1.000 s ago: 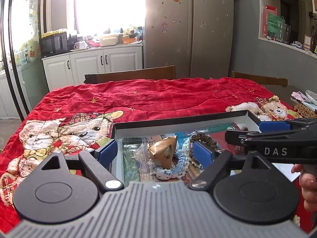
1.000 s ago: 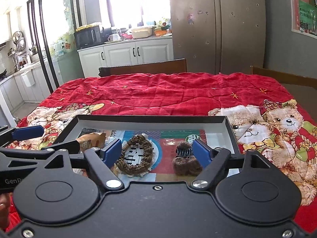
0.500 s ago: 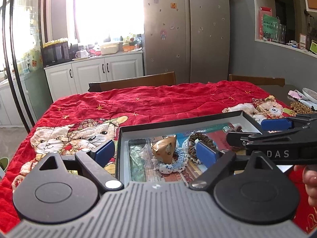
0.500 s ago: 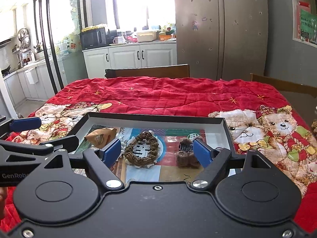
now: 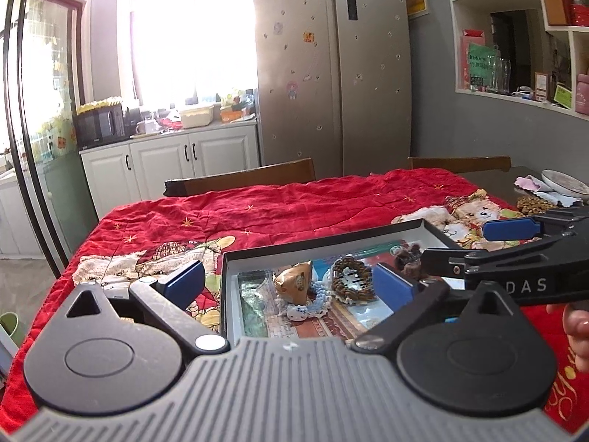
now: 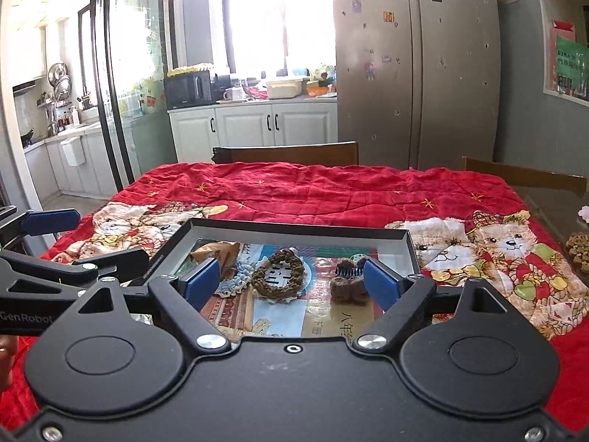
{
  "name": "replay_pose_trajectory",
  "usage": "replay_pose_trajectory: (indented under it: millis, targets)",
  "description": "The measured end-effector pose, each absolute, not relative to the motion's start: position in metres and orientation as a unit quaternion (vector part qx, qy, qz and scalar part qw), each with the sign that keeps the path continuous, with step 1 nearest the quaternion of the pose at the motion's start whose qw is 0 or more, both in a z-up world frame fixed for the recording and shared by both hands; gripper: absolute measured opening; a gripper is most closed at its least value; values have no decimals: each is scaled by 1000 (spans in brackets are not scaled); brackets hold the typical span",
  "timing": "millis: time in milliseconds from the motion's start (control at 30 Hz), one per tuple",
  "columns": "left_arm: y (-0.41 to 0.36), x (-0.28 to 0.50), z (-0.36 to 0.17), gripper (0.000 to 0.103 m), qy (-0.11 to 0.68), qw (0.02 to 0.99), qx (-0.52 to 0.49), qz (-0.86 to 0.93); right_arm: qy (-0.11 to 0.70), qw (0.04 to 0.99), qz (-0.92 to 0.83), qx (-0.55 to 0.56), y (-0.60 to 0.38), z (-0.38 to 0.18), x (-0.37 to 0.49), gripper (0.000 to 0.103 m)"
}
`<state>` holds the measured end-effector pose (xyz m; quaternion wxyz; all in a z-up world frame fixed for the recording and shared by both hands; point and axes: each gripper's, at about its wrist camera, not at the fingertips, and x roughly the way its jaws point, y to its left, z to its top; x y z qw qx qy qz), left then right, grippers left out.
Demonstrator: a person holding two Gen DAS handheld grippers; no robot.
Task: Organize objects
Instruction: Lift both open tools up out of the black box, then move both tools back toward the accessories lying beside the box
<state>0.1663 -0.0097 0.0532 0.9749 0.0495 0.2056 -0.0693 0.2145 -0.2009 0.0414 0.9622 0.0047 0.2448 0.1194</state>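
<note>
The black-rimmed tray (image 6: 294,229) lies low in the middle of my right-hand view and just right of centre in my left-hand view (image 5: 331,237), on the red bear-print quilt (image 6: 313,188) that covers the worktop. Inside it, from left to right across my right-hand view, lie a tan wrapped snack (image 6: 217,251), a pale blue crocheted band (image 6: 235,276), a brown braided ring (image 6: 278,274) and a dark brown fuzzy hair clip (image 6: 348,283). In my left-hand view the snack (image 5: 296,281) stands tilted beside the blue band (image 5: 316,296), the ring (image 5: 351,280) just right of them, and the fuzzy clip (image 5: 408,254) sits toward the tray's far right corner.

My right gripper (image 6: 291,285) hangs over the tray's near edge with its jaws spread wide, nothing between them; the ring and the clip show in the gap. My left gripper (image 5: 291,283) also has its jaws spread and empty, its left blue pad (image 5: 186,281) over the quilt outside the tray's left wall and its right one over the tray. Each tool shows at the edge of the other's view.

Beyond the quilt, a wooden chair back (image 6: 287,153) stands at the far side, with white cabinets (image 6: 257,129), a microwave (image 6: 187,88) and a tall steel fridge (image 6: 416,66) behind. At the right edge of my left-hand view are a plate (image 5: 563,180) and wall shelves (image 5: 522,37).
</note>
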Motion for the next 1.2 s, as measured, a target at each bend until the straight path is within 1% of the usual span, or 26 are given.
replay_pose_trajectory:
  millis: [833,1200]
  targets:
    - [-3,107,73,103,170,981,63,-65,213,968,135,4,-231,66,142,88]
    - [1,80,67,103,176,979,73,-77,213,969,126,-7,-250,67,116,89]
